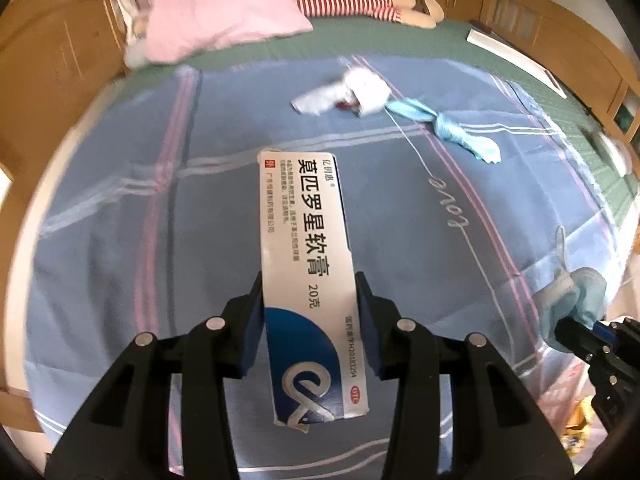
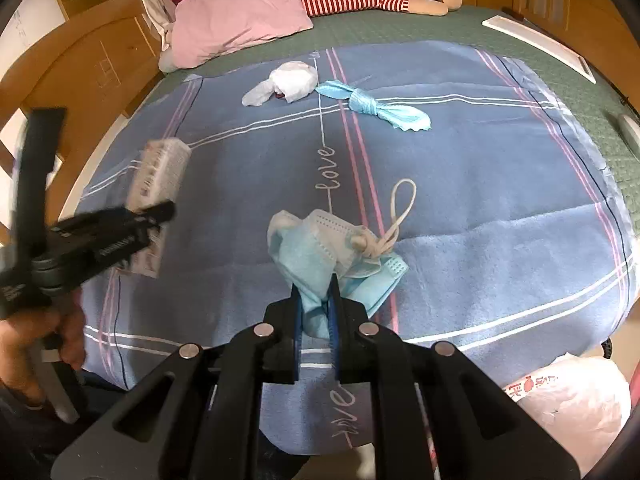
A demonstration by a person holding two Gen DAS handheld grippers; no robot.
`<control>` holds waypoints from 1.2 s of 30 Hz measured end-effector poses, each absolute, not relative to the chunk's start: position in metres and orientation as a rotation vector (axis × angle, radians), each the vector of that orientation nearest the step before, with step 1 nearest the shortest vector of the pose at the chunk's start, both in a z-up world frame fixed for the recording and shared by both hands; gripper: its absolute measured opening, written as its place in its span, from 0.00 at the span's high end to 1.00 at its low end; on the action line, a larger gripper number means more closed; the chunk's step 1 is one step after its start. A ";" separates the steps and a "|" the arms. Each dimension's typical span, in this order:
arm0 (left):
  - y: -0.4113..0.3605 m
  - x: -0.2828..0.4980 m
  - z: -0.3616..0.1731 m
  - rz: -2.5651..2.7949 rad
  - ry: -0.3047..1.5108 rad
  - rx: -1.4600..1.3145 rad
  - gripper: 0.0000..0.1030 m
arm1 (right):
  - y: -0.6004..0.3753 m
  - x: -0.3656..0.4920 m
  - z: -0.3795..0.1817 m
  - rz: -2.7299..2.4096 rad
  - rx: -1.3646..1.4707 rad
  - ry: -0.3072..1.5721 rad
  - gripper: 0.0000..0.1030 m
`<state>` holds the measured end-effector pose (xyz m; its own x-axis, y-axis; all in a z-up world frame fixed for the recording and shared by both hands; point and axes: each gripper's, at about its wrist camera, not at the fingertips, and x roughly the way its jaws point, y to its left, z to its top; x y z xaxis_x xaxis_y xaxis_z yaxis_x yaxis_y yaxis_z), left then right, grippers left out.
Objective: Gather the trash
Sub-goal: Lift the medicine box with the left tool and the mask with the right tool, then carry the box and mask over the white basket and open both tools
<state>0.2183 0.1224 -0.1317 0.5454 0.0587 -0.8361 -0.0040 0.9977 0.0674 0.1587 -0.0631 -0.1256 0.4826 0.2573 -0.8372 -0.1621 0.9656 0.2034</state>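
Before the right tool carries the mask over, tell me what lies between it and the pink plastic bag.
Nothing visible does. The right tool is shut on the blue face mask. The pink plastic bag sits low on the right, off the blanket edge, with only bare blanket between. The bag's mouth is not clearly visible.

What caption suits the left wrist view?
Left gripper clamps an ointment box above the blue blanket; tissue wad awaits.

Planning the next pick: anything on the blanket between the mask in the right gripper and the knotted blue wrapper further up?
Nothing loose. In the right wrist view the blanket between face mask and blue wrapper is bare except its printed "love" lettering and stripes.
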 end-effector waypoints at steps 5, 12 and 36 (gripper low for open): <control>0.131 0.210 -0.122 0.062 0.964 0.087 0.59 | -0.061 0.158 -0.125 0.247 0.083 1.027 0.88; 0.133 0.204 -0.117 0.041 0.937 0.072 0.59 | -0.056 0.157 -0.124 0.248 0.063 1.025 0.88; 0.114 0.189 -0.096 -0.047 0.834 0.062 0.59 | -0.098 0.124 -0.081 0.227 0.075 0.961 0.88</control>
<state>0.1890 0.1140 -0.0961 0.6710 -0.0175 -0.7412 0.0660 0.9972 0.0361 0.1239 -0.0977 -0.0814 0.5509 0.2246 -0.8038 -0.1579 0.9738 0.1639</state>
